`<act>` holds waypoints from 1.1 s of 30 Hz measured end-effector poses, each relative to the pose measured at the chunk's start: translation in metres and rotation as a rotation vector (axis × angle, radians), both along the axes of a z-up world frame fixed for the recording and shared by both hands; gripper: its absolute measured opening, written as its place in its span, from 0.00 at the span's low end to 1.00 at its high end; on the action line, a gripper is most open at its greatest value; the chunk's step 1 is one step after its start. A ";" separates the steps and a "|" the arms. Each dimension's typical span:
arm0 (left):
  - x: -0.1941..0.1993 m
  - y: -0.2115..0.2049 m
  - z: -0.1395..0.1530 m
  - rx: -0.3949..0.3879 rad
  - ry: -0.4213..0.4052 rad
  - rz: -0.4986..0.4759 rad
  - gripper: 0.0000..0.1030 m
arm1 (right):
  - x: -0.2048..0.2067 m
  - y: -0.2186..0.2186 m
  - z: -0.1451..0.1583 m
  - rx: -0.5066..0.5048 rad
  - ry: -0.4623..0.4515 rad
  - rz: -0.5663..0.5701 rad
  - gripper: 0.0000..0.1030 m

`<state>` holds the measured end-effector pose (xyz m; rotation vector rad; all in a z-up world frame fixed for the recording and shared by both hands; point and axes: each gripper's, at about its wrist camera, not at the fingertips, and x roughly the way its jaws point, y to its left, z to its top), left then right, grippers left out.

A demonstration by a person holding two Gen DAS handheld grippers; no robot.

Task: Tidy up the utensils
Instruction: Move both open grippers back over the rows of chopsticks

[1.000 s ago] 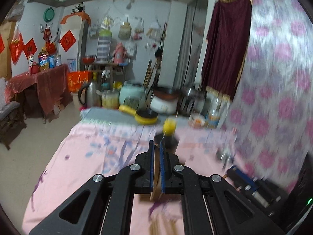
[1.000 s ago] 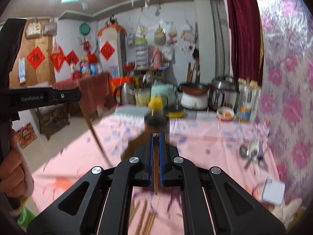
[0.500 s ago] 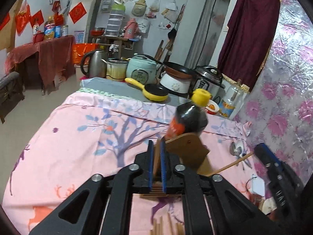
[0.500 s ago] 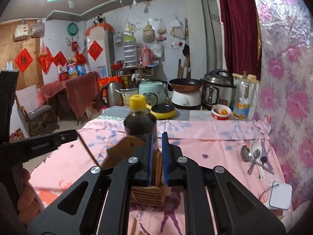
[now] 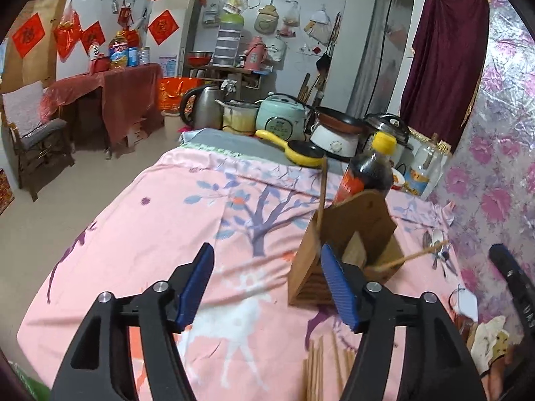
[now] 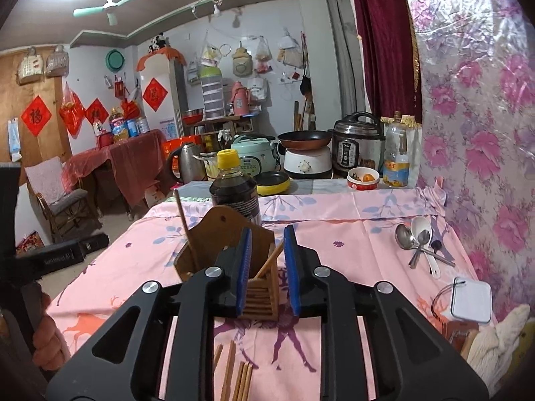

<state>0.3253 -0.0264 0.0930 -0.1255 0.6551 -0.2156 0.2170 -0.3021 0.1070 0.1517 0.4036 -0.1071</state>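
A wooden utensil holder [image 5: 347, 234] [image 6: 227, 234] stands on the pink tablecloth [image 5: 167, 234]. Two chopsticks stick out of it, one upright [image 5: 321, 193] [image 6: 185, 227] and one leaning right [image 5: 414, 256] [image 6: 269, 260]. My left gripper [image 5: 267, 284] is open and empty, just left of the holder. My right gripper [image 6: 267, 267] is open and empty, right in front of the holder. Loose chopsticks [image 5: 321, 367] [image 6: 237, 374] lie on the cloth below both grippers. Spoons [image 6: 418, 240] [image 5: 434, 247] lie at the right.
A dark sauce bottle [image 5: 371, 170] [image 6: 235, 187] with a yellow cap stands behind the holder. A yellow pan [image 5: 294, 147], cookers, a kettle [image 6: 184, 163] and a bowl [image 6: 362, 178] crowd the table's far end. A white pad [image 6: 471, 299] lies at the right. The floral wall [image 6: 485, 133] runs along the right.
Both grippers have opened and let go of their chopsticks, which now stand in the holder. The left gripper has shifted left of the holder.
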 end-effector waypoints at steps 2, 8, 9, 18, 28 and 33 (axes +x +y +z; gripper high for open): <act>-0.012 0.004 -0.009 0.007 0.004 0.008 0.68 | -0.018 0.003 -0.004 0.016 -0.010 -0.001 0.29; -0.051 0.014 -0.049 0.034 0.056 0.013 0.69 | -0.060 0.016 -0.029 0.027 0.010 -0.008 0.38; -0.057 0.015 -0.057 0.036 0.069 0.012 0.69 | -0.065 0.016 -0.034 0.032 0.015 -0.010 0.39; -0.121 0.024 -0.126 0.084 0.187 -0.035 0.70 | -0.120 0.035 -0.093 0.035 0.102 -0.012 0.60; -0.185 0.016 -0.187 0.206 0.234 -0.184 0.71 | -0.143 0.048 -0.144 -0.058 0.212 -0.008 0.68; -0.196 0.000 -0.188 0.216 0.206 -0.264 0.73 | -0.142 0.044 -0.156 -0.042 0.243 -0.013 0.69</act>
